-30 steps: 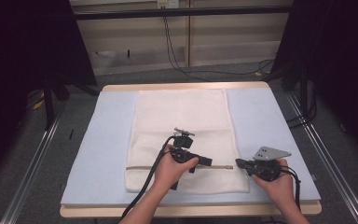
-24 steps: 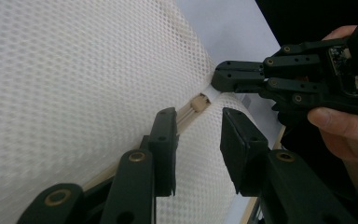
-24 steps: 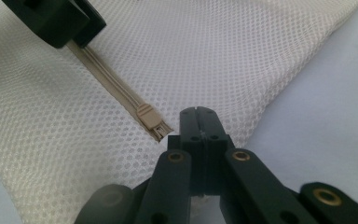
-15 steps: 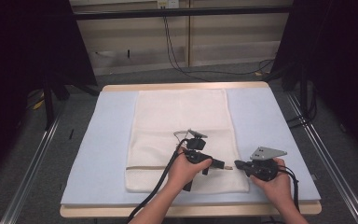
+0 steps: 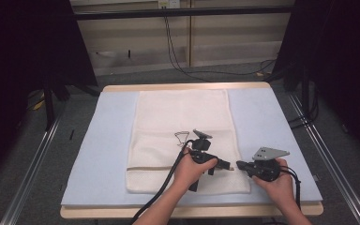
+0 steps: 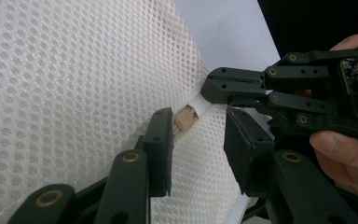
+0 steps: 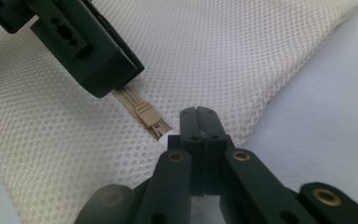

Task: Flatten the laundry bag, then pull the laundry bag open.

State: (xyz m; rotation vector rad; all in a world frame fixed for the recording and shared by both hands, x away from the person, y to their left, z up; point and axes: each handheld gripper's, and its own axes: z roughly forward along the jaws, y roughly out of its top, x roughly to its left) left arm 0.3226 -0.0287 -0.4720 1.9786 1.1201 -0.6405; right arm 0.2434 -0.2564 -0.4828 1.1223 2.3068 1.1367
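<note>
A white mesh bag [image 5: 183, 117] lies flat on the blue mat [image 5: 108, 140]. Its zipper runs along the near edge, and the beige slider [image 6: 186, 119] [image 7: 145, 114] sits close to the right end. My left gripper [image 5: 225, 165] [image 6: 198, 123] has its jaws apart, and they have just opened a little. The slider lies just past its tips, and nothing is pressed between the pads. My right gripper [image 5: 239, 165] [image 7: 198, 114] faces it from the right. It is shut on the white tab [image 6: 200, 103] at the zipper's end.
The mat covers a wooden table [image 5: 183, 212], which ends just in front of the person's hands. Metal rails [image 5: 33, 164] flank both sides. Cables [image 5: 178, 51] hang against the back wall. Bare mat lies to the left and right of the bag.
My left gripper has moved right along the zipper and slightly down, closing the gap to the right gripper. The right gripper has stayed put.
</note>
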